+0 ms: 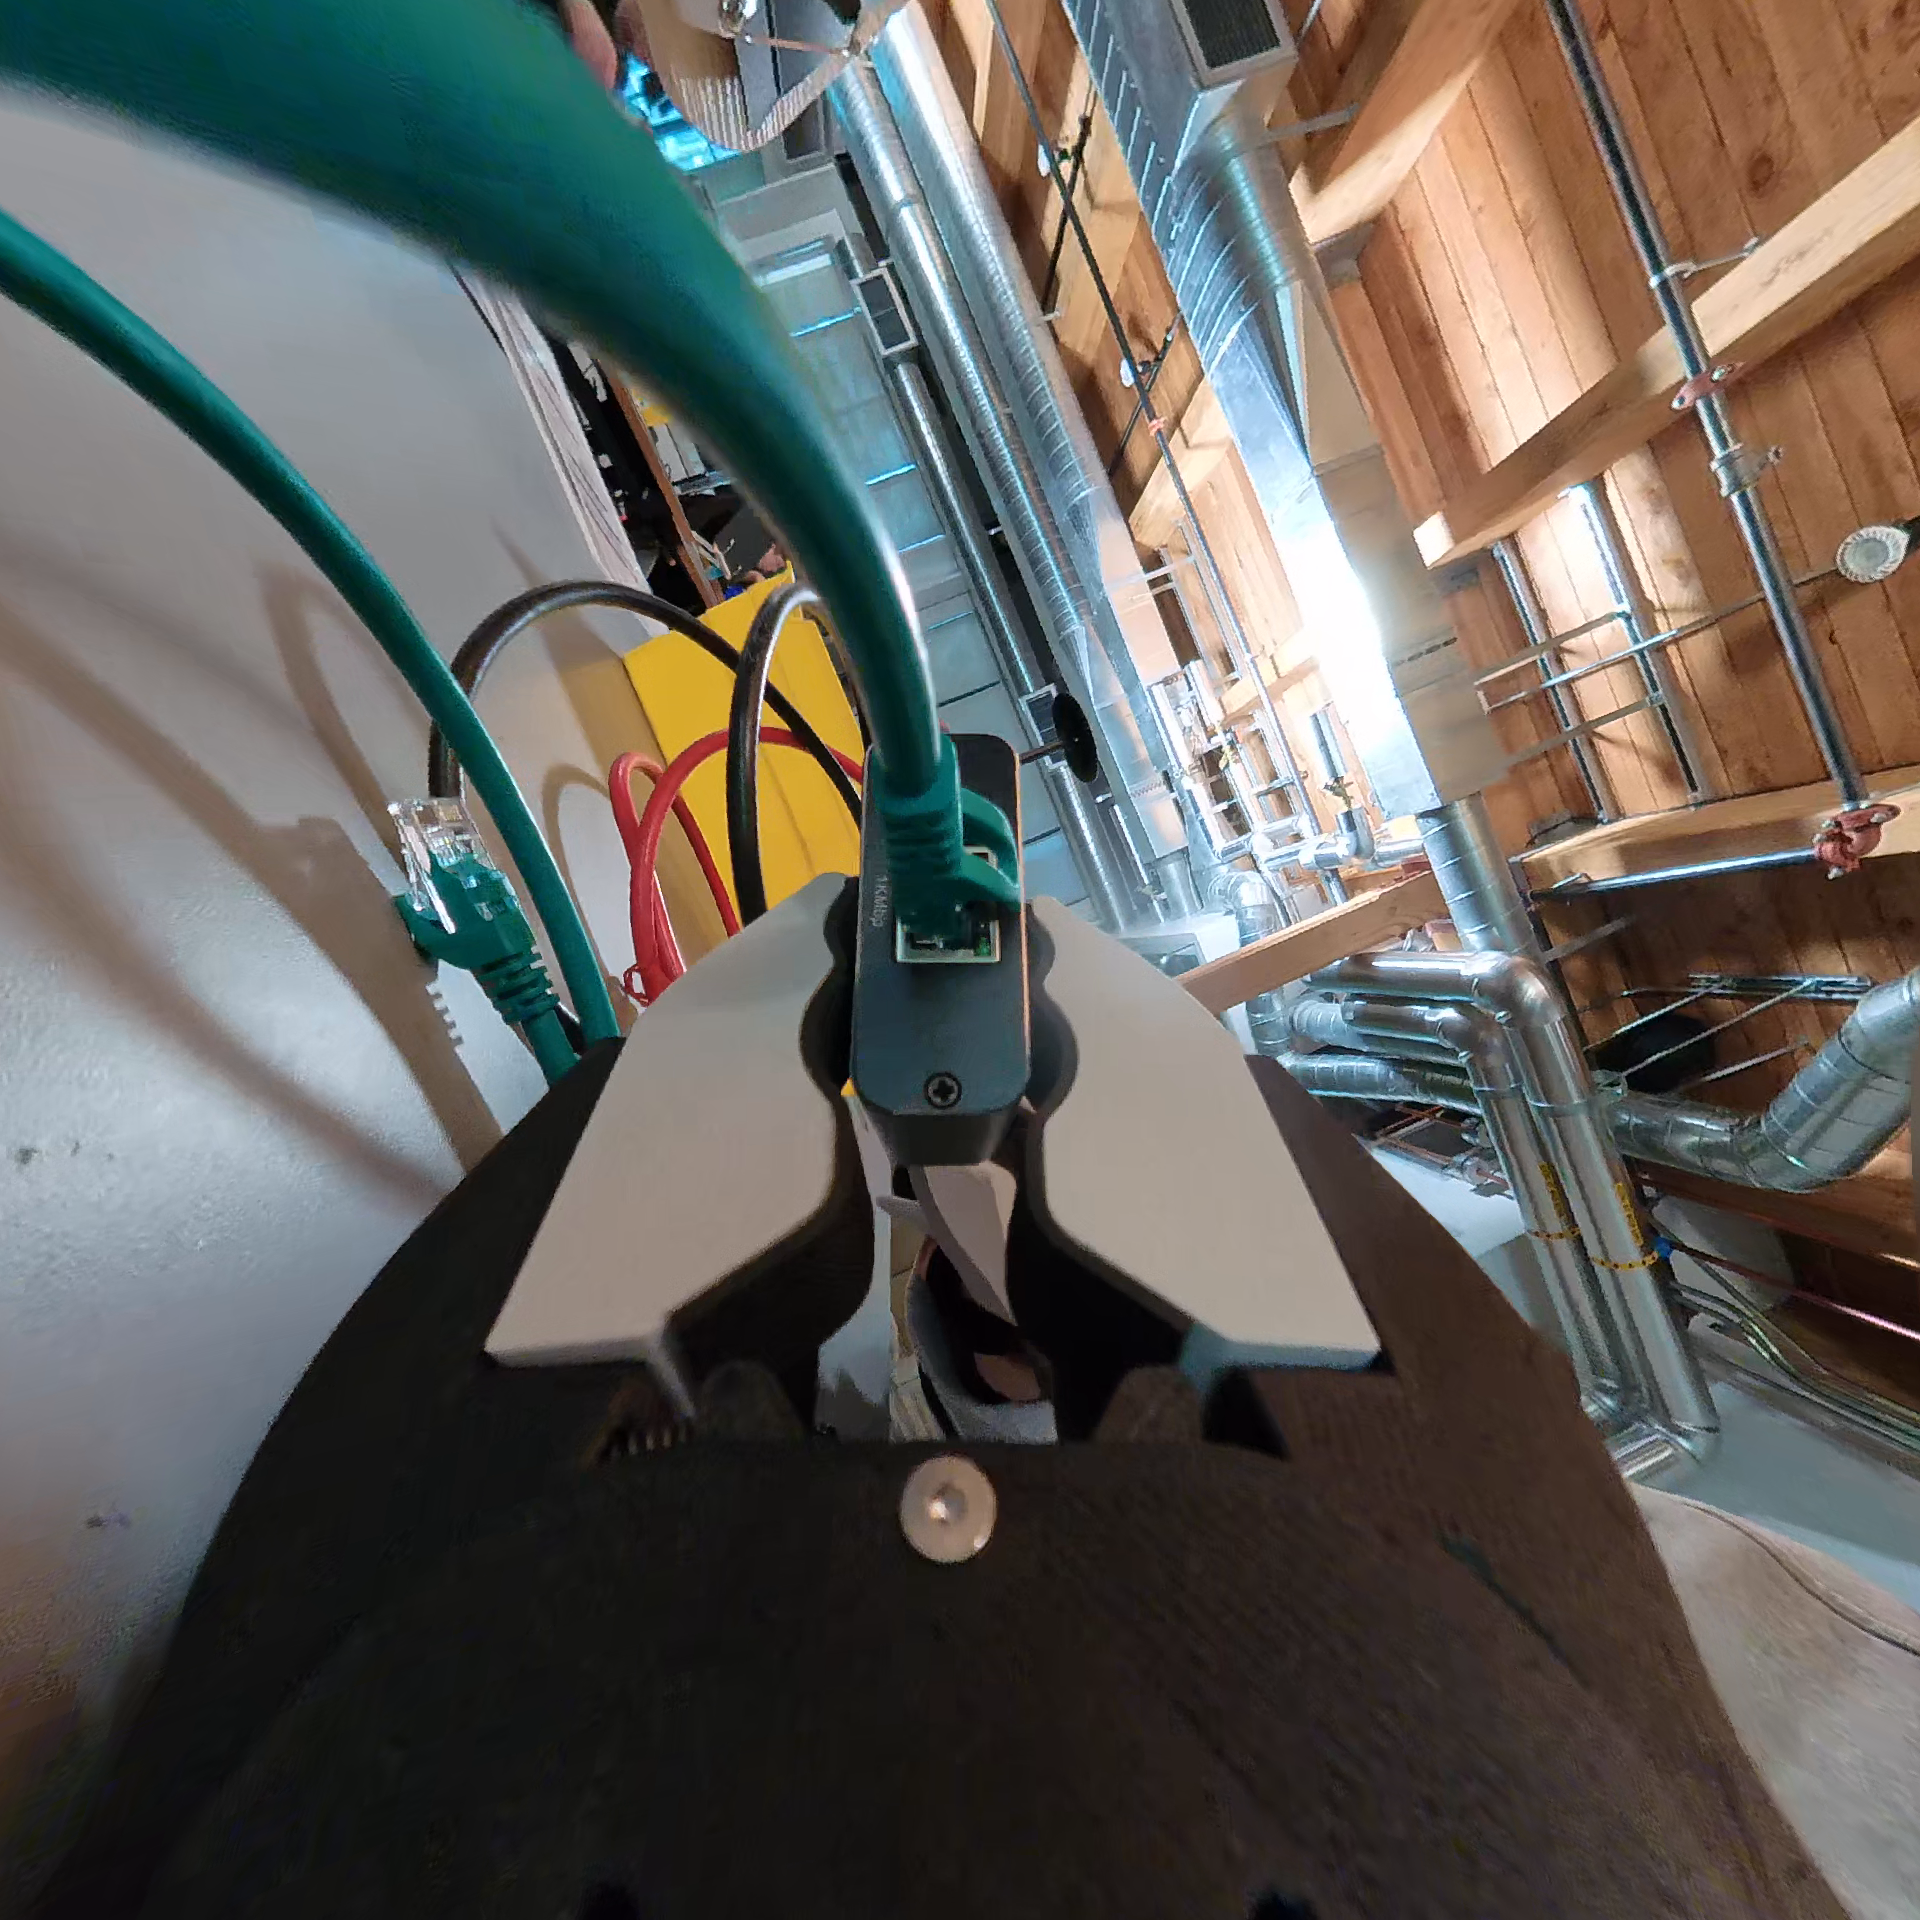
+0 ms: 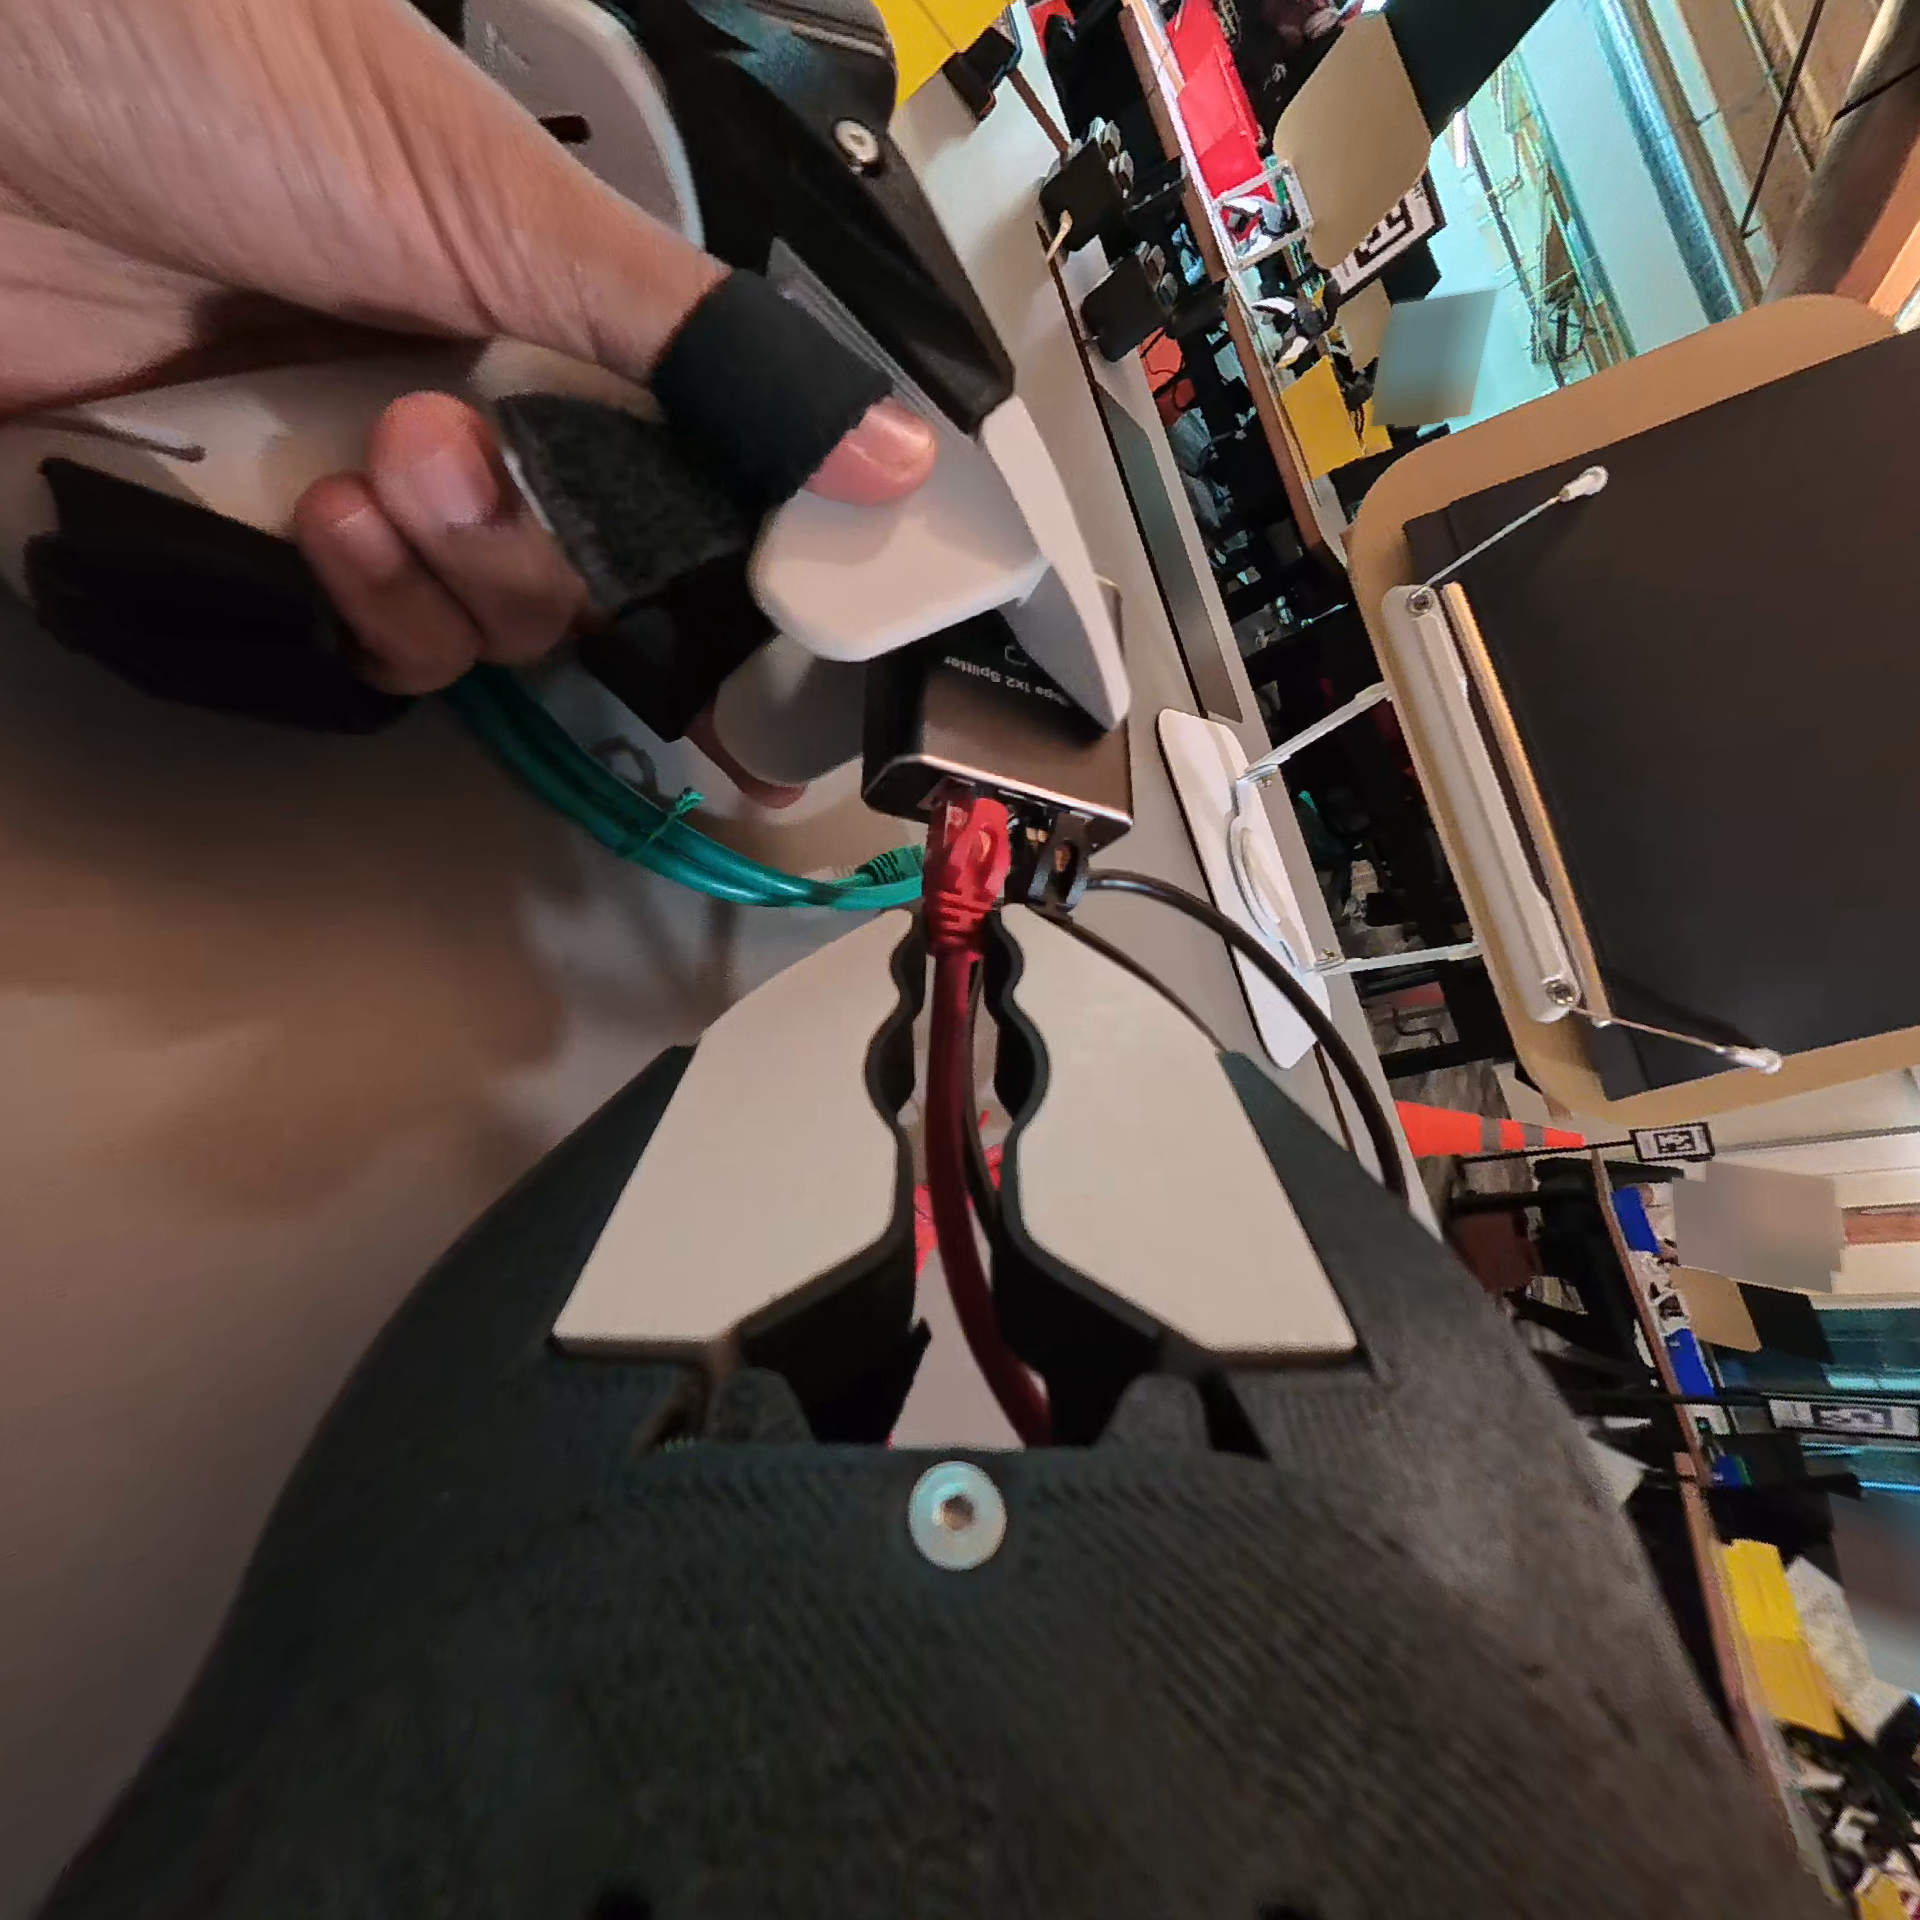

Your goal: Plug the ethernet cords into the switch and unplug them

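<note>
Left gripper (image 1: 940,997) clamped across the dark switch (image 1: 940,1023), a green cord (image 1: 914,821) seated just past its tips, while the right gripper (image 2: 951,997) pinches the red cord (image 2: 951,1143) behind its plug at the switch's port: best push straight along the fingers, no twisting.

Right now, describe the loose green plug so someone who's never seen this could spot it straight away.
Start at the small dark switch clamped between the left gripper jaws. Look left of it to the pale surface, where a green cord arcs down. The loose green plug stands there with a clear plastic tip showing, unlike the other green plug, which sits in the switch.
</note>
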### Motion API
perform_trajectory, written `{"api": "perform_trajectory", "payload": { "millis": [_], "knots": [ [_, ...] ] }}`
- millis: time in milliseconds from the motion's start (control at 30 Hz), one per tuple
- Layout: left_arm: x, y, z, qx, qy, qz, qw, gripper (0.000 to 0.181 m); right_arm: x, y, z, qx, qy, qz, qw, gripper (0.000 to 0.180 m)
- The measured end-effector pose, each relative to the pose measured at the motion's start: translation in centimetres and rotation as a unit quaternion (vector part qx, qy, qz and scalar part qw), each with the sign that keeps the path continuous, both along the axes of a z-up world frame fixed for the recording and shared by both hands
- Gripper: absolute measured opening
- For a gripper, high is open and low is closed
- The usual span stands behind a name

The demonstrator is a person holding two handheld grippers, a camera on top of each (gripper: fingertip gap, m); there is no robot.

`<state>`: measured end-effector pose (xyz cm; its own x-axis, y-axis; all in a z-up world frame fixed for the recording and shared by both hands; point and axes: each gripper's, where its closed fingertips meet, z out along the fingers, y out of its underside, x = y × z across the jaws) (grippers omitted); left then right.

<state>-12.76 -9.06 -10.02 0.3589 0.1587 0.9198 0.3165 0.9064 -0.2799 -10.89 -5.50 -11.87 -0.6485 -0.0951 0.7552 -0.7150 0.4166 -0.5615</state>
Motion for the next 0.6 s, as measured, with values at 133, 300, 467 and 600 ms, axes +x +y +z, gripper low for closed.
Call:
{"api": "perform_trajectory", "payload": {
  "millis": [133,300,467,600],
  "knots": [
    [-0.04,0.23,-0.12,-0.007,-0.004,-0.005,1.0,0.029,-0.28,0.06,0.05,-0.001,-0.036,0.005,0.999,0.009],
    [-0.06,0.36,-0.26,-0.015,-0.01,-0.007,1.0,0.028,0.11,0.11,-0.46,0.008,-0.042,0.018,0.999,0.009],
    [-0.01,0.38,-0.2,-0.012,-0.008,-0.01,1.0,0.029,0.44,0.01,-0.27,0.001,-0.049,0.024,0.998,0.009],
    [-0.01,0.27,-0.15,-0.001,-0.007,-0.014,1.0,0.029,0.38,0.01,-0.32,-0.003,-0.049,0.028,0.998,0.009]
  ]
}}
